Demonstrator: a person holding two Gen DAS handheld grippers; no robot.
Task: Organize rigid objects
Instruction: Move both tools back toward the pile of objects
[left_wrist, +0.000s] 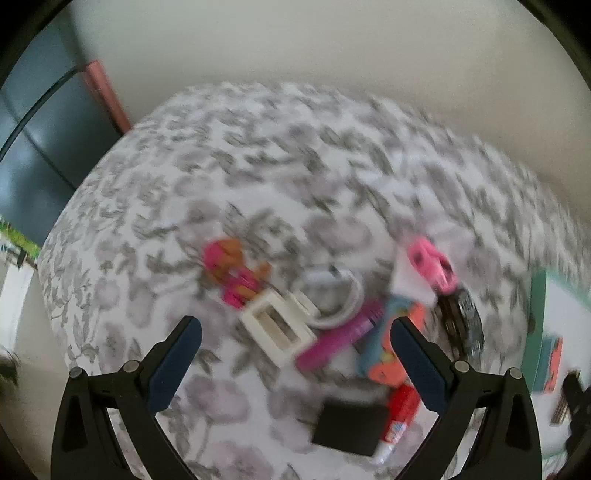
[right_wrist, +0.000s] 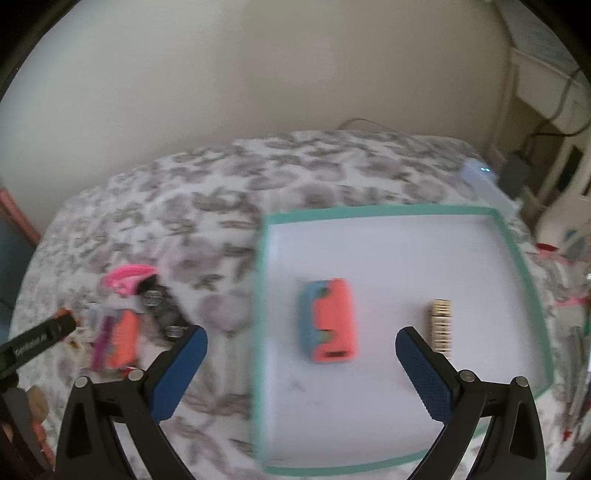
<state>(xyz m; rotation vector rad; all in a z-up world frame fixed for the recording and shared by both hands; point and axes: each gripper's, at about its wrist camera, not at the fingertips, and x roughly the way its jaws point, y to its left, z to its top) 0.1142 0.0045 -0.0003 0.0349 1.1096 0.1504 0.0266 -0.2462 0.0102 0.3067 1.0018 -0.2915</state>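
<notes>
My left gripper (left_wrist: 295, 325) is open above a blurred heap on the flowered cloth: a white rectangular frame (left_wrist: 275, 328), a magenta tube (left_wrist: 341, 338), a coral-and-blue block (left_wrist: 384, 354), a black box (left_wrist: 349, 430), a red-and-white tube (left_wrist: 397, 417), a pink toy (left_wrist: 434, 267) and a pink-orange figure (left_wrist: 231, 275). Nothing is between its fingers. My right gripper (right_wrist: 301, 341) is open over a white tray with a teal rim (right_wrist: 380, 210). A coral-and-blue block (right_wrist: 330, 321) and a tan comb (right_wrist: 441, 326) lie on the tray.
A white cable coil (left_wrist: 332, 295) and a black ribbed cylinder (left_wrist: 463, 323) lie in the heap. The tray (left_wrist: 539, 332) shows at the left wrist view's right edge. A white device (right_wrist: 484, 181) sits behind the tray. The wall is close behind the table.
</notes>
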